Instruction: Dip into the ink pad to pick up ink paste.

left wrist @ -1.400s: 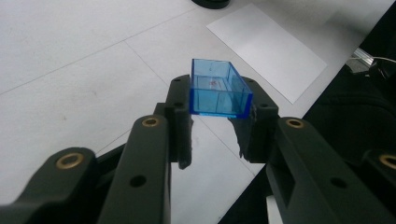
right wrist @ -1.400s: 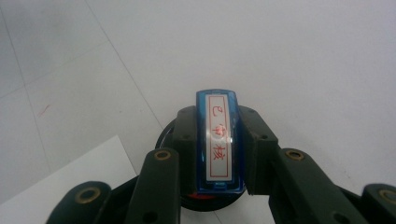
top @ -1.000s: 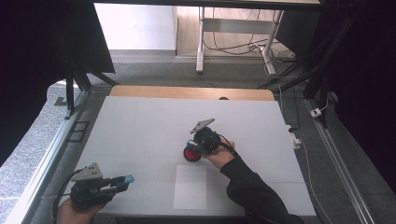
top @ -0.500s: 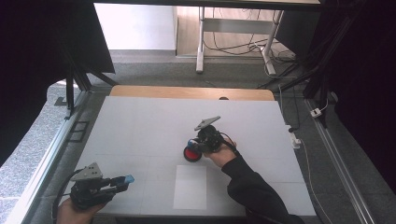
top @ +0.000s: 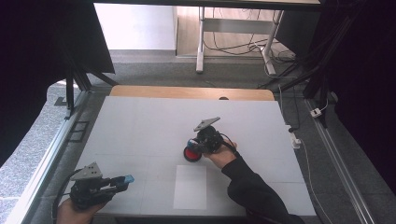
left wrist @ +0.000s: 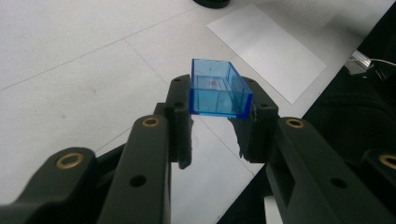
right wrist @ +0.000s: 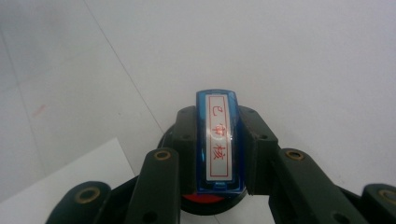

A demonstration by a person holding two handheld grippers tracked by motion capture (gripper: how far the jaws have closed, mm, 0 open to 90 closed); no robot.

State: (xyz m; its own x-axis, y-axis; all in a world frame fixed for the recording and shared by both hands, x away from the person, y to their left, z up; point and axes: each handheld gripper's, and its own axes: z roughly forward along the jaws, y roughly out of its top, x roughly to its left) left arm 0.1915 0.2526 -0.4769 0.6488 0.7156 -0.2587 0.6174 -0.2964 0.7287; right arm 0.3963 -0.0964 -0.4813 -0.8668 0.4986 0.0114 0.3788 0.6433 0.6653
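Very little changes across the last second, and that stillness is itself the news. In the high view the right tool (top: 198, 145) has tipped slightly, its grey plate swinging a touch toward the far edge, while it stays planted over the round black ink pad with a red centre (top: 192, 153). The right gripper view shows why: its jaws are clenched on the slim blue plastic stamp with a white label of red characters (right wrist: 219, 144), held upright with its lower end over the red of the pad (right wrist: 201, 198). I judge this to be the inking step, with the stamp pressed or rocked into the pad.

The left tool (top: 119, 182) remains parked near the front left corner of the white surface (top: 140, 126), gripping the clear blue rectangular cap (left wrist: 218, 89), open side facing away, clear of everything else.

The white sheet of paper (top: 190, 186) lies just in front of the pad, between the two tools, and is blank. So the imprint is not yet made; the likely next move is a short carry from pad to paper.
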